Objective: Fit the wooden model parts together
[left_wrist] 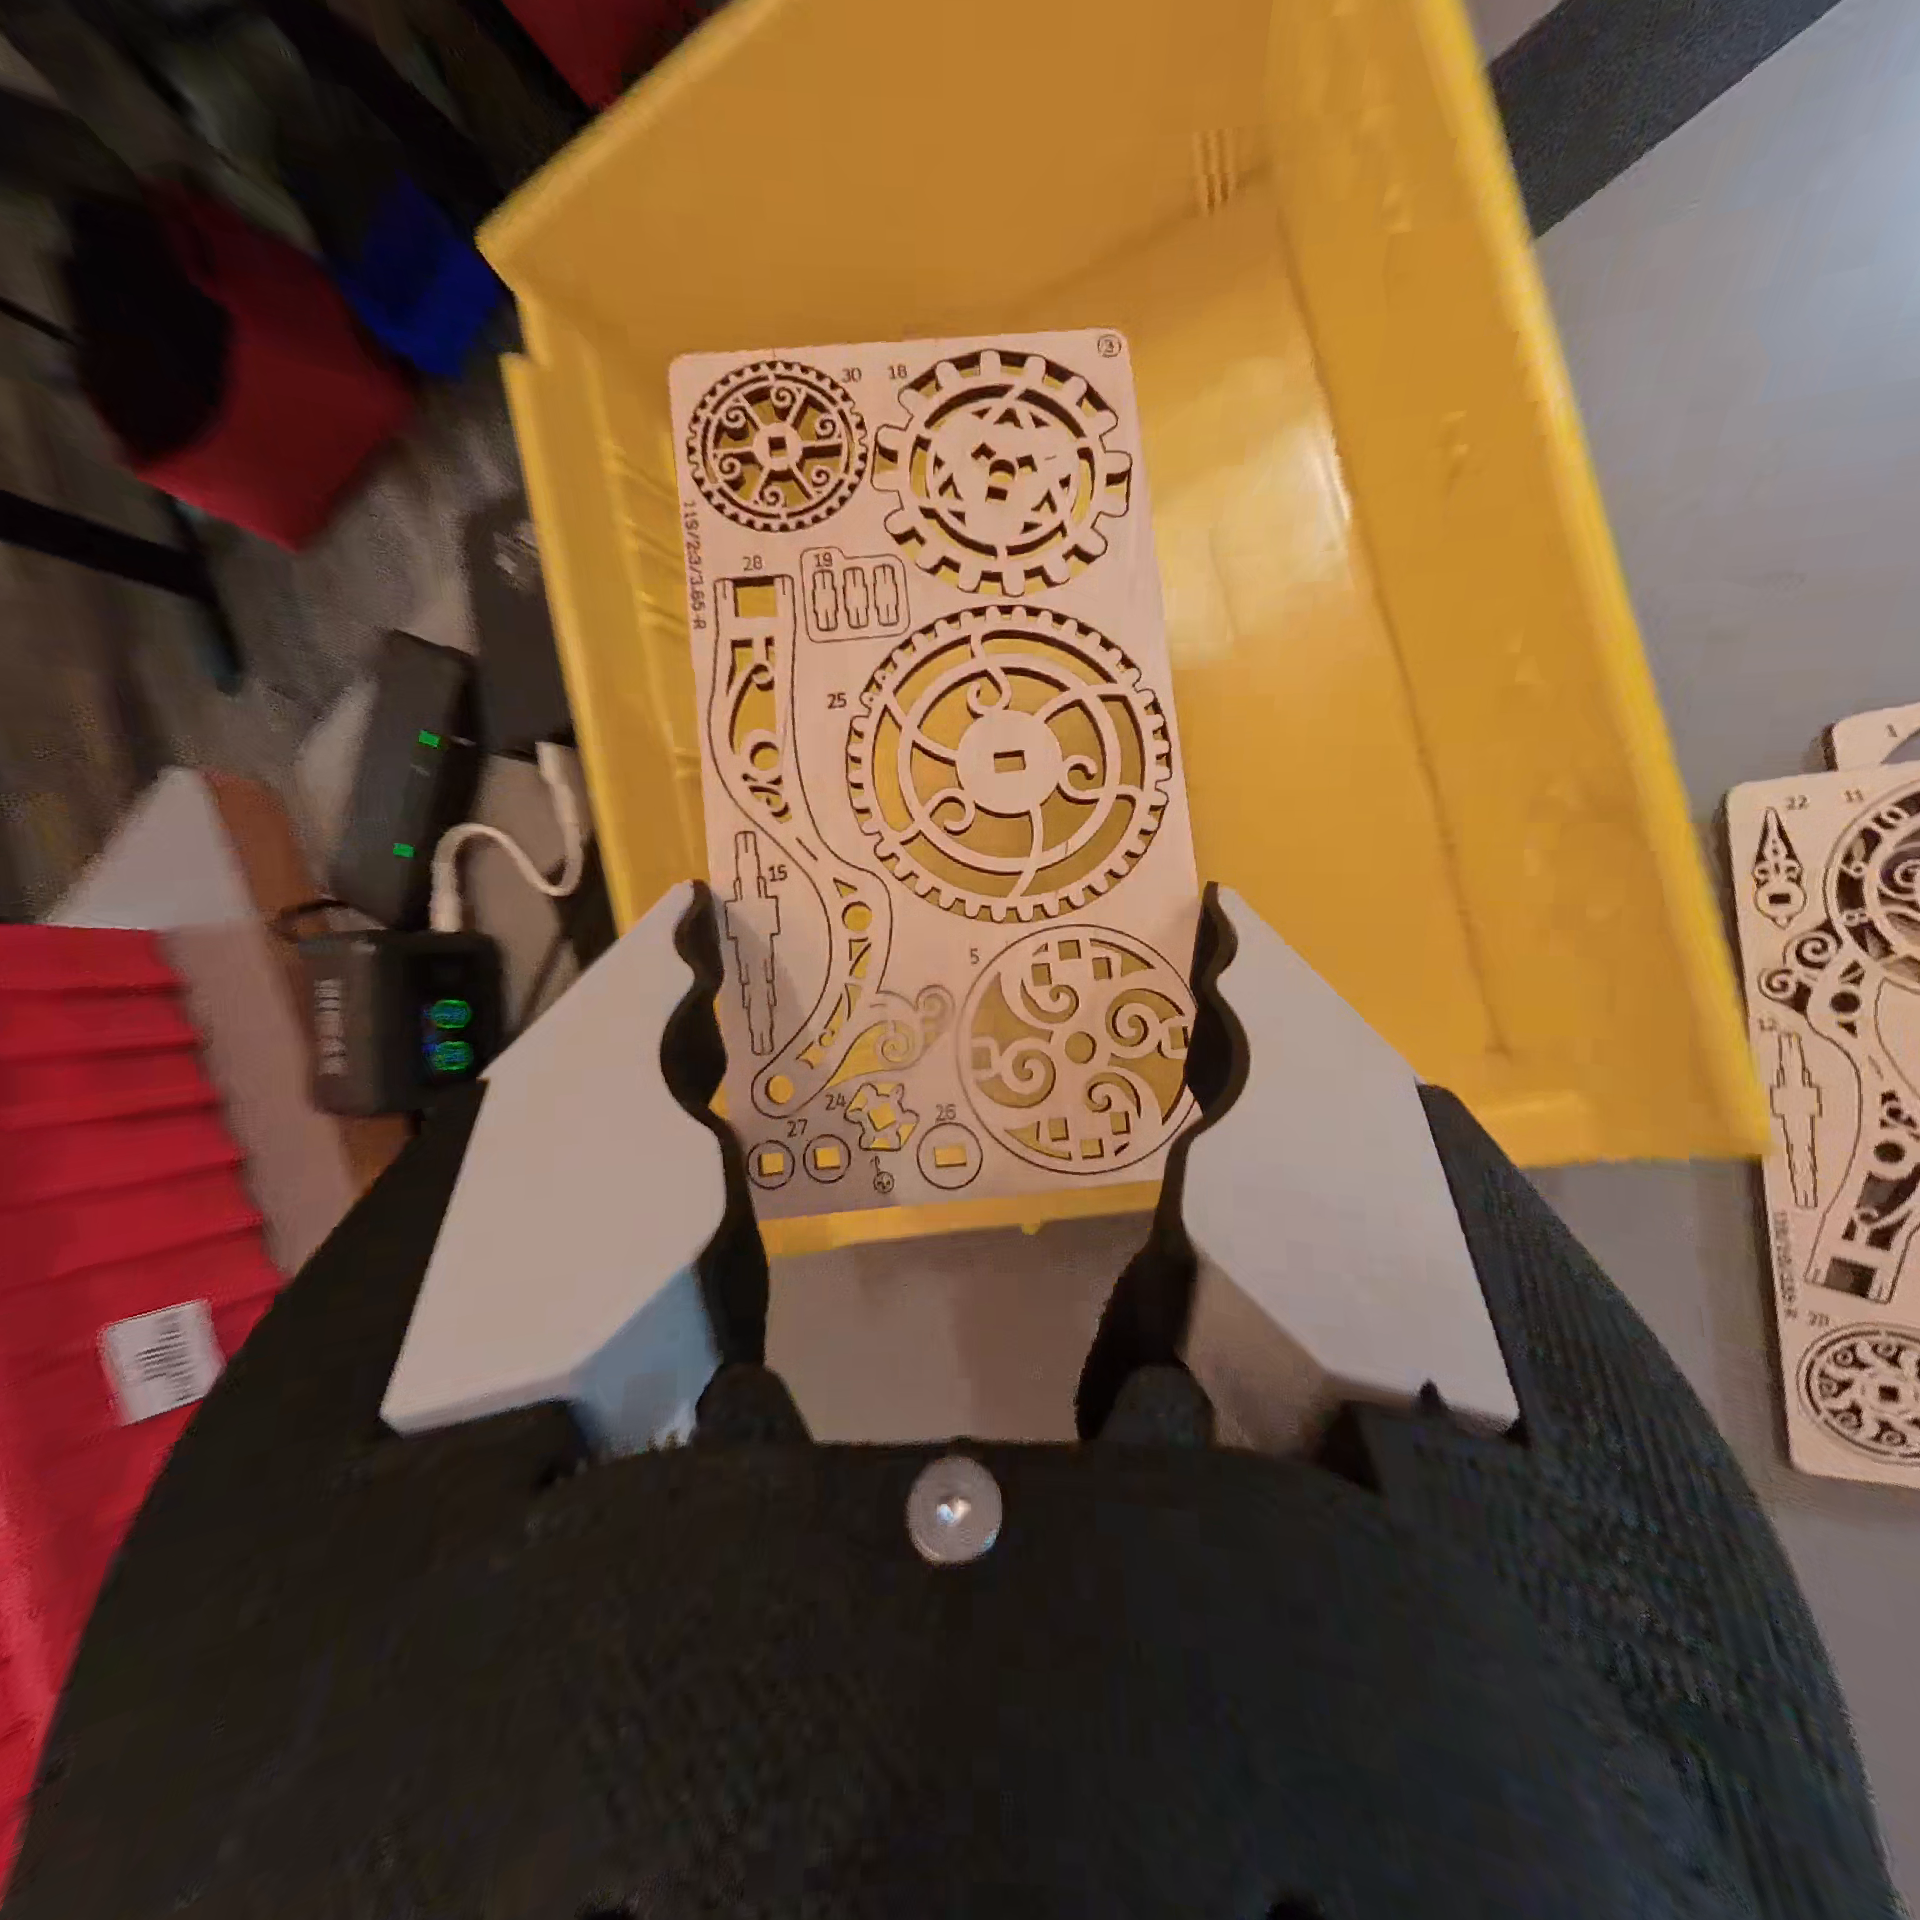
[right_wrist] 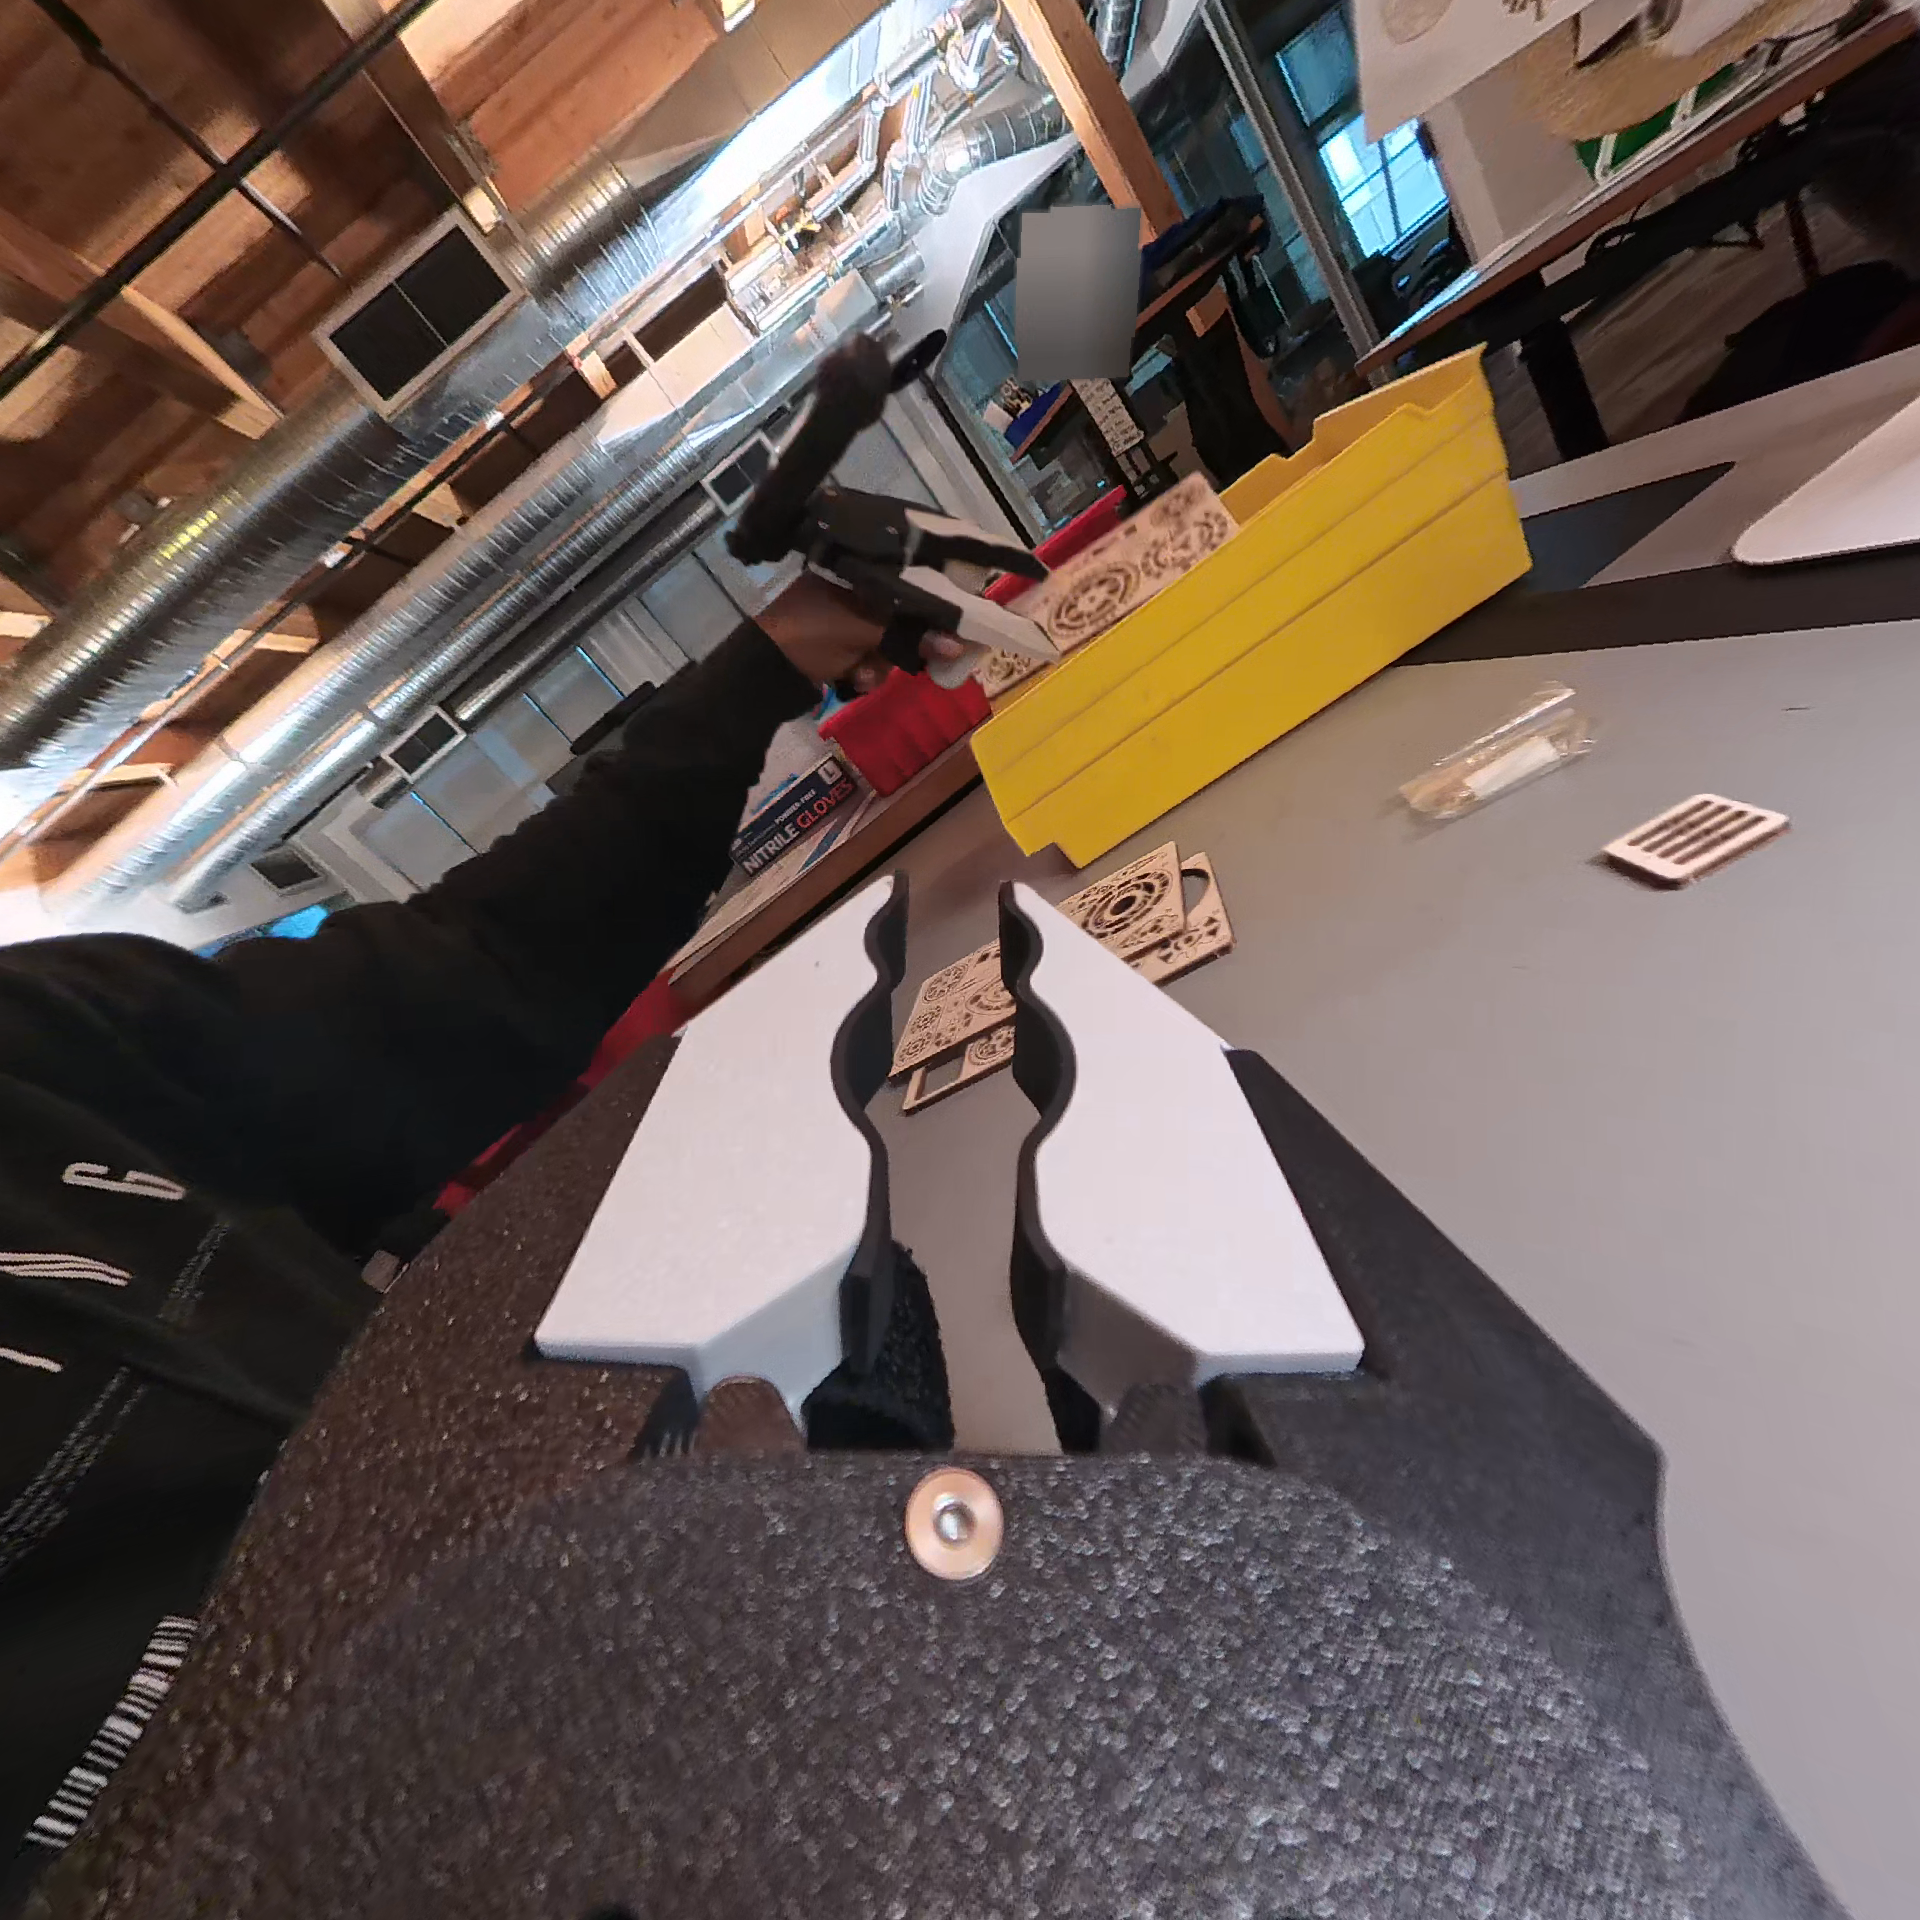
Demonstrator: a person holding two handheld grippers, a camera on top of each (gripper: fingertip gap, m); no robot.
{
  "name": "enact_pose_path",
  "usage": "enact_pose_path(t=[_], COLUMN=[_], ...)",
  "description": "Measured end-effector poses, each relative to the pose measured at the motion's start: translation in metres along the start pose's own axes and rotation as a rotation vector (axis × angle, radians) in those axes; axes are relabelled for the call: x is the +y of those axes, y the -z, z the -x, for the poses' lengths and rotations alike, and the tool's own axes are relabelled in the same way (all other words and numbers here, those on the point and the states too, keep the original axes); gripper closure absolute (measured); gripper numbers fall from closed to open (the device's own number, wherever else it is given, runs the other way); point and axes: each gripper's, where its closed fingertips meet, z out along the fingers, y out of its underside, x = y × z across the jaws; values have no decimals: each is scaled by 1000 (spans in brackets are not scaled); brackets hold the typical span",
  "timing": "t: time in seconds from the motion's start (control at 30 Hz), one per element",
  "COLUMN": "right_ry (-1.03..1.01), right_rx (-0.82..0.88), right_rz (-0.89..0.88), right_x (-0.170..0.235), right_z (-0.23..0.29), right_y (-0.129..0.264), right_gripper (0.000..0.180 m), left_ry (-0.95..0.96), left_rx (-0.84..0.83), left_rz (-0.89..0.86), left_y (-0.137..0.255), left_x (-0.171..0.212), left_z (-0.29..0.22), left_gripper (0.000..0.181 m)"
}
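My left gripper (left_wrist: 953, 899) is shut on a laser-cut wooden parts sheet (left_wrist: 935, 587) with gears and an arm cut into it. It grips the sheet across its width and holds it over a yellow bin (left_wrist: 1351, 520). The right wrist view shows that gripper (right_wrist: 1044, 613) from afar, in a person's hand, holding the sheet (right_wrist: 1122, 571) above the bin (right_wrist: 1247, 665). My right gripper (right_wrist: 951, 904) is slightly open and empty, low over the grey table (right_wrist: 1455, 1143). Two stacks of wooden sheets (right_wrist: 1153, 914) (right_wrist: 956, 1018) lie just beyond its tips.
More wooden sheets (left_wrist: 1849, 1091) lie on the table right of the bin. A small slotted wooden piece (right_wrist: 1694, 836) and a clear plastic bag (right_wrist: 1496, 769) lie farther right. A glove box (right_wrist: 800, 816) and red bins (right_wrist: 904, 717) sit past the table's left edge. My hands' fingertips stand some 40 cm from each other.
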Motion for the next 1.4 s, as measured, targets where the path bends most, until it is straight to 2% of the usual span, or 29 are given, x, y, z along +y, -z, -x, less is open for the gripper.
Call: enact_pose_path(t=[0.1,0.2,0.33,0.5,0.6,0.67,0.77,0.83,0.9,1.0,1.03,1.07,1.1,1.13,1.23,1.3,1.4], right_ry=[13,31,4,-33,-52,-46,-81,-147,-114,-82,-75,-70,-74,-74,-25,-3,5], right_rx=[-14,-16,-11,-49,-95,-53,-76,-162,-233,-267,-263,-263,-262,-251,-158,-134,-117], right_rz=[12,11,-53,-118,-122,-101,-19,79,181,321,329,309,289,267,186,205,260], right_x=[4,5,-3,-10,-10,-8,-5,-4,1,18,21,20,18,16,7,12,28], right_z=[9,19,30,49,53,39,30,39,50,58,57,57,56,54,39,34,32], right_y=[-6,-13,-29,-40,-33,-24,-10,-3,5,12,12,11,10,8,2,1,-4], right_gripper=[164,163,149,122,158,176,178,179,178,179,179,179,179,178,167,156,154], left_ry=[-81,-148,-225,-297,-306,-292,-156,-36,85,166,185,215,250,294,445,535,658], left_rx=[-90,-98,1,117,130,147,299,528,848,1237,1317,1338,1338,1350,1387,1352,1369], left_rz=[-109,-267,-480,-636,-682,-702,-706,-712,-652,-612,-620,-623,-632,-655,-711,-764,-822], left_y=[44,90,132,140,136,134,132,136,143,164,170,167,161,157,148,138,133], left_x=[-20,-48,-78,-91,-94,-96,-96,-92,-83,-72,-71,-71,-73,-75,-81,-84,-87], left_z=[-9,-49,-146,-276,-321,-331,-334,-341,-359,-384,-389,-391,-389,-386,-372,-359,-346], left_gripper=[90,90,90,90,90,90,98,105,108,143,152,160,175,179,179,179,180])
